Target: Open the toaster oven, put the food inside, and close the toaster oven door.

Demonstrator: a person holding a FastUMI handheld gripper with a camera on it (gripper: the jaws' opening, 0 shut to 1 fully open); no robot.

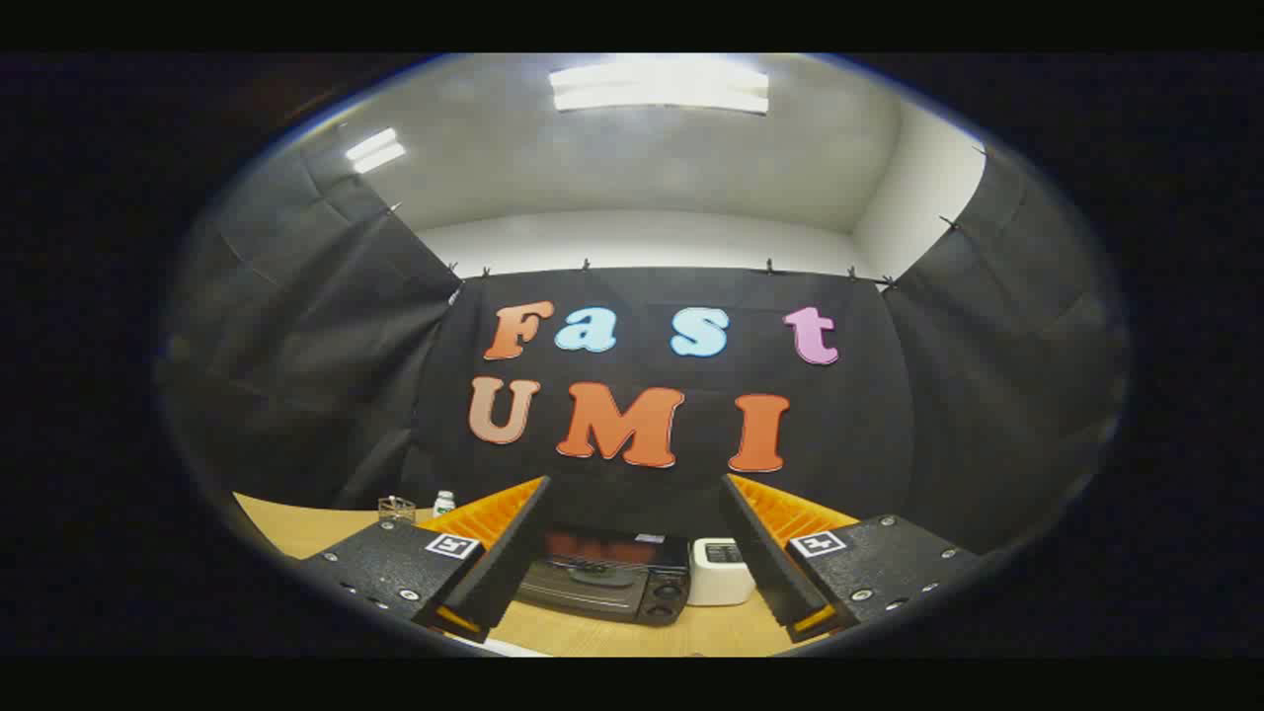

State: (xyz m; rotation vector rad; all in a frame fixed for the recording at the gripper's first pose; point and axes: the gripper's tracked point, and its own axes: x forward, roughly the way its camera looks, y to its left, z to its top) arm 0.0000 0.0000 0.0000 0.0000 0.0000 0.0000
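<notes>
1. While the gripper hangs above the wooden table with its fingers spread wide and nothing between them, the task looks to be at its very start.
2. The toaster oven sits on the table beyond the fingers, seen through the gap between them, with its door apparently closed; the glass front shows a dim reddish reflection, and what lies inside is too dark to tell.
3. Just to the right of the oven stands a small white appliance, close beside it or touching.
4. Further off, past the left finger, a small glass container and a white bottle stand near the table's back edge.
5. The step in hand, as I judge it, is the approach to the oven door, which has not been opened.
6. The next move calls for lowering the open fingers toward the handle on the door, closing them on it, and pulling the door down.
7. The food cannot be made out from here.
</notes>
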